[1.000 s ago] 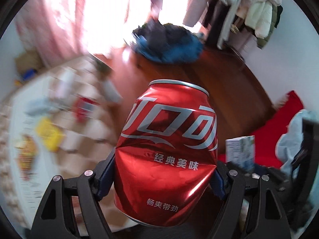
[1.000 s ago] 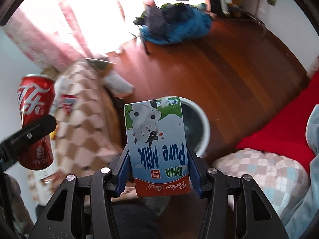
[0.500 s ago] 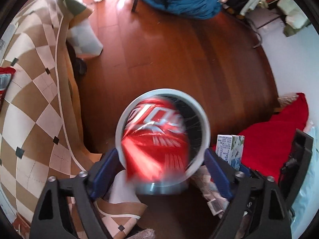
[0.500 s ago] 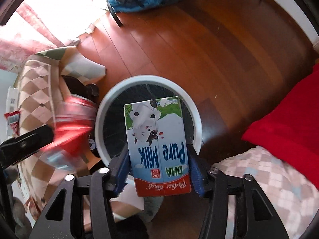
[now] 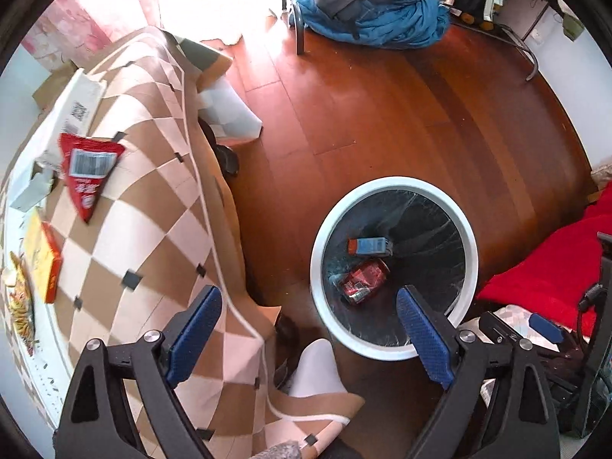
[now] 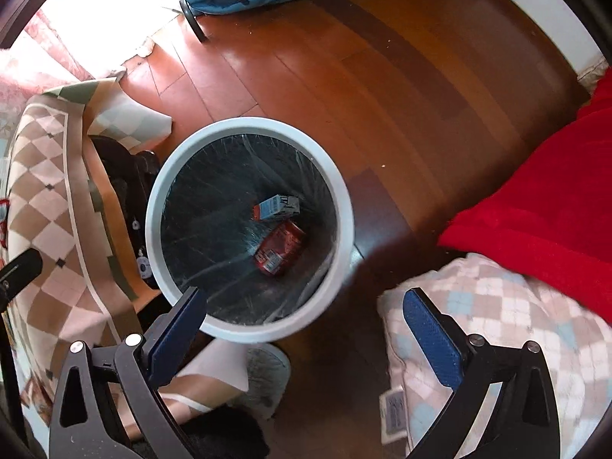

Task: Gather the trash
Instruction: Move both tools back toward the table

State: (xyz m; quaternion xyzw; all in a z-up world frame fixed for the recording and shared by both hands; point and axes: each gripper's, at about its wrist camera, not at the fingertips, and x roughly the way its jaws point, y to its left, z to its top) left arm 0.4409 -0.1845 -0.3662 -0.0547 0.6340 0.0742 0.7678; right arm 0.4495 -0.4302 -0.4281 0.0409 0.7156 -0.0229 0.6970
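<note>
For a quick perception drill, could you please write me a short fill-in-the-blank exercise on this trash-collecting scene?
1. The red can and the milk carton both lie at the bottom of the white ____.
2. Both the left tool and the right tool are ____, holding nothing.
3. The red snack packet rests on the ____ tablecloth.
4. The floor is made of ____.

Answers: bin; open; checkered; wood
</note>
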